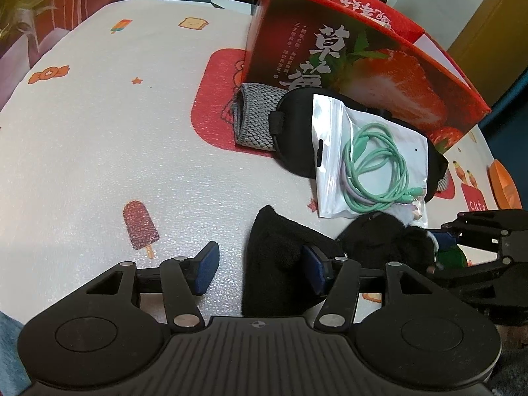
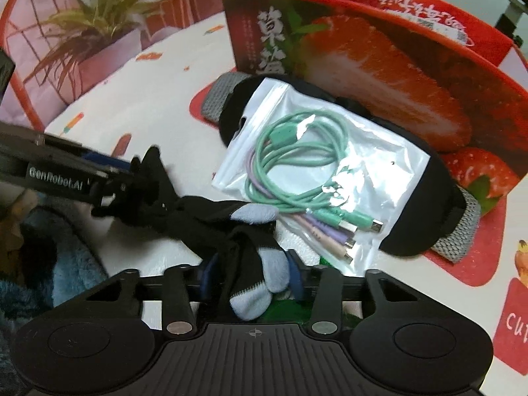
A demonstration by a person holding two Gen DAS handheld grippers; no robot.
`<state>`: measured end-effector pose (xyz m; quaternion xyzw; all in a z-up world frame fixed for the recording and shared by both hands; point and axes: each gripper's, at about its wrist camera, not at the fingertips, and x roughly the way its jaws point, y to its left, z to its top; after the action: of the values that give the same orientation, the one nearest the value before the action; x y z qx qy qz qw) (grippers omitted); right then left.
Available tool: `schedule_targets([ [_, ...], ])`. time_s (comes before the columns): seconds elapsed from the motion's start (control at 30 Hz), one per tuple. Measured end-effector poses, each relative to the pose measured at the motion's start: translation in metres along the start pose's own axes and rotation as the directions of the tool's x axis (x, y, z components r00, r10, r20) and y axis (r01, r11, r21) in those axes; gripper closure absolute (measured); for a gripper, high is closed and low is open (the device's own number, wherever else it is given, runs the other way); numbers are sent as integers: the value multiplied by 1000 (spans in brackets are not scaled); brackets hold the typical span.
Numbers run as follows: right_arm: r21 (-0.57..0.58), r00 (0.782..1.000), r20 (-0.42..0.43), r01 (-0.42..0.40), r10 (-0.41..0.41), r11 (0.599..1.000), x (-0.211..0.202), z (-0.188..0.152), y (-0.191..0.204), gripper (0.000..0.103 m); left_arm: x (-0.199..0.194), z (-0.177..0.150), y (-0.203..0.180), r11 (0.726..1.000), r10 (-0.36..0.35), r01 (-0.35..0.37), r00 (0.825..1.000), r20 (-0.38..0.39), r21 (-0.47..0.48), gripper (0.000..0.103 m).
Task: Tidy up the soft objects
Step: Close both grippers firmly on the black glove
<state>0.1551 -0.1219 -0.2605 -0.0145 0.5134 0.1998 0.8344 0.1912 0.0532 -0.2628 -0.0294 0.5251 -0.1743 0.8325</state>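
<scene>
Stretching sideways between grippers, the black sock (image 2: 211, 217) sits toe-first in closed right gripper (image 2: 252, 275).

Black sock (image 2: 204, 217), pale-blue toe and heel, crumpled on tablecloth.

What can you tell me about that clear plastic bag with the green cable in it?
The clear, glossy zip-top plastic pouch looks sealed and lies flat, tilted, on a black padded eye mask with grey mesh straps, before the red strawberry box. Inside are coiled mint-green and lilac cables with metal plugs. Its lower edge meets a black sock with pale-blue toe.
</scene>
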Motion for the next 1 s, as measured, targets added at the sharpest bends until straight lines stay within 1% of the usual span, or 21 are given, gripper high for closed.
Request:
schedule_targets([
  [0.07, 13, 1000, 21, 0, -1, 1000, -1, 0, -2, 70, 0, 0, -1, 1000, -1, 1, 1000, -3, 5, 43],
  [0.13, 17, 1000, 26, -2, 1, 1000, 0, -1, -3, 72, 0, 0, -3, 1000, -5, 5, 1000, -7, 11, 40],
  [0.2, 21, 999, 32, -3, 3, 1000, 0, -2, -3, 75, 1, -1, -4, 1000, -20, 20, 1000, -12, 18, 35],
  [0.27, 29, 999, 39, 0, -1, 1000, 0, -2, -4, 75, 2, -1, -4, 1000, -24, 24, 1000, -11, 17, 35],
  [0.43, 50, 999, 49, -12, 10, 999, 0, -4, -6, 75, 2, -1, -4, 1000, -25, 25, 1000, -9, 17, 36],
  [0.5, 56, 999, 52, -17, 14, 998, 1, -4, -6, 75, 2, -1, -5, 999, -38, 38, 999, -8, 20, 43],
  [0.67, 67, 998, 62, -25, 21, 997, -1, -6, -7, 75, 2, -1, -7, 998, -48, 48, 999, -12, 42, 44],
  [0.73, 68, 998, 66, -28, 24, 997, -2, -6, -7, 75, 2, -2, -6, 997, -65, 65, 998, -9, 38, 57],
  [0.77, 70, 997, 67, -30, 25, 997, -2, -7, -8, 75, 2, -2, -5, 996, -87, 87, 996, -9, 29, 71],
  [0.9, 73, 997, 68, -32, 27, 997, -2, -7, -8, 75, 1, -2, -6, 995, -100, 100, 995, 1, 20, 82],
  [1.0, 80, 997, 69, -35, 30, 996, -3, -8, -9, 75, -1, -2, -5, 995, -95, 95, 995, 16, 12, 86],
])
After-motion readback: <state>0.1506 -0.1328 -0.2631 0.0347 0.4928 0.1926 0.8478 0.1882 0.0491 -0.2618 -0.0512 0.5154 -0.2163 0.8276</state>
